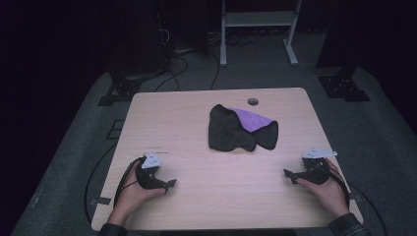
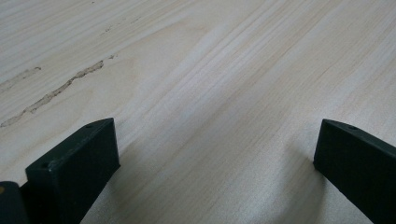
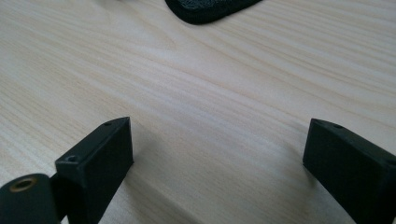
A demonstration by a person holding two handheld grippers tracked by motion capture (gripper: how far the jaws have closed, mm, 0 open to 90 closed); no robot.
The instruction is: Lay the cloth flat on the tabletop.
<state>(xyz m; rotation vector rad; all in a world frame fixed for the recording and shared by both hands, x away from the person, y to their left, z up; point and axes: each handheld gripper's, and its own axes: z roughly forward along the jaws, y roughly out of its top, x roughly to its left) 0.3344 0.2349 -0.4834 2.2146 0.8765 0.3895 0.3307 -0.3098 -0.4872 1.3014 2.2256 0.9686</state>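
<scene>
- A crumpled black cloth with a purple lining (image 1: pixel 241 129) lies on the light wooden desk (image 1: pixel 196 123). It sits toward the far side, just in front of the small round hole (image 1: pixel 253 102) in the desk top.
- The cloth is bunched up and partly turned over, so some purple shows. It looks like nothing has been done to it yet.
- The left hand-held gripper (image 1: pixel 169 183) rests low on the desk, well apart from the cloth, on its near left. Its jaws stand wide apart with only bare wood between them.
- The right hand-held gripper (image 1: pixel 289 174) rests on the cloth's near right, also apart from it. Its jaws are wide apart too and hold nothing.
- I think all the work is still left: reach, grab the cloth, then straighten or fold it.
</scene>
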